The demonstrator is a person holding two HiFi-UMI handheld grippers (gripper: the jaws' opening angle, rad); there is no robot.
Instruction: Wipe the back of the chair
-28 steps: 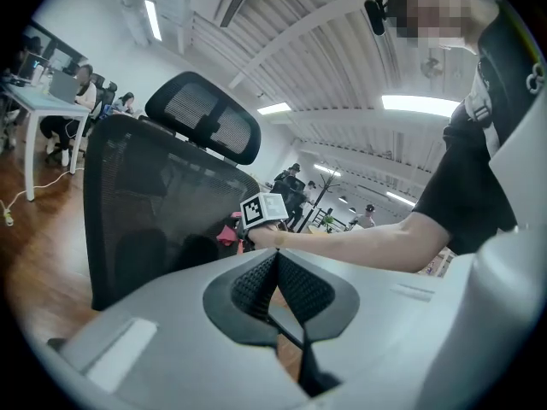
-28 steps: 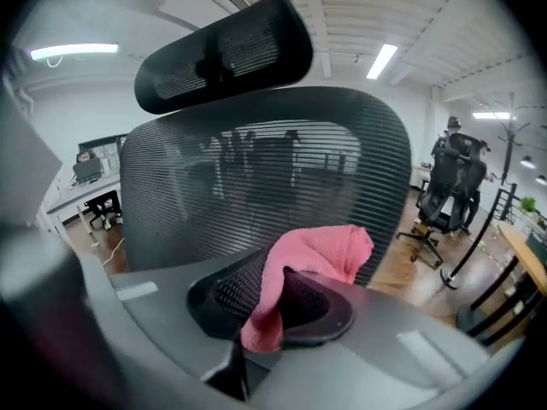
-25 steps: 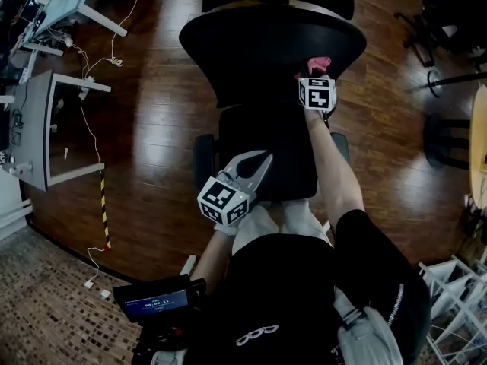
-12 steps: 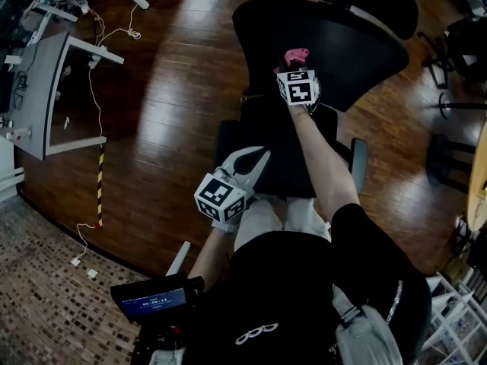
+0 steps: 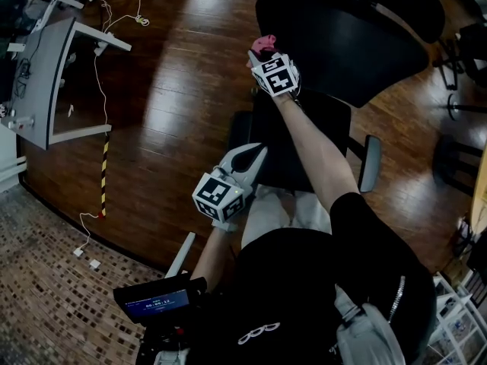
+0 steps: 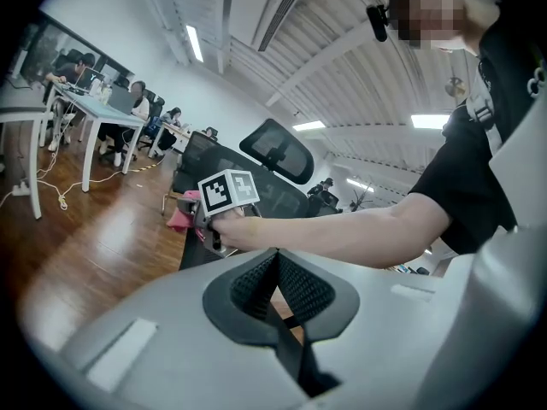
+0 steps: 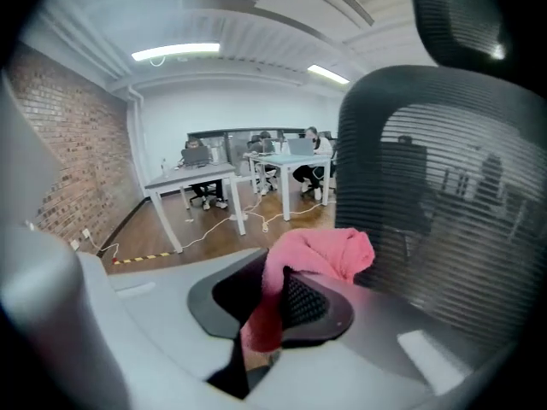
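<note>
The black office chair's mesh back (image 5: pixel 342 44) stands at the top right of the head view, above its seat (image 5: pixel 304 139). My right gripper (image 5: pixel 266 58) is at the left edge of that back, shut on a pink cloth (image 5: pixel 264 46). In the right gripper view the pink cloth (image 7: pixel 320 254) bulges out of the right gripper (image 7: pixel 282 290), with the mesh back (image 7: pixel 461 195) close on the right. My left gripper (image 5: pixel 253 157) hangs low over the seat's front, shut with nothing in it. The left gripper view shows the left gripper (image 6: pixel 275 261) and, beyond it, the pink cloth (image 6: pixel 179 219).
A grey desk (image 5: pixel 46 74) stands at the left with cables (image 5: pixel 95 59) trailing over the wooden floor and a yellow-black strip (image 5: pixel 103 177). The chair's armrest (image 5: pixel 370 162) juts out at the right. Other chair bases (image 5: pixel 456 44) stand at the far right. People sit at desks (image 7: pixel 201 173) far off.
My right gripper has carried the pink cloth leftwards across the chair back to its left edge. The left gripper has stayed low by the seat.
</note>
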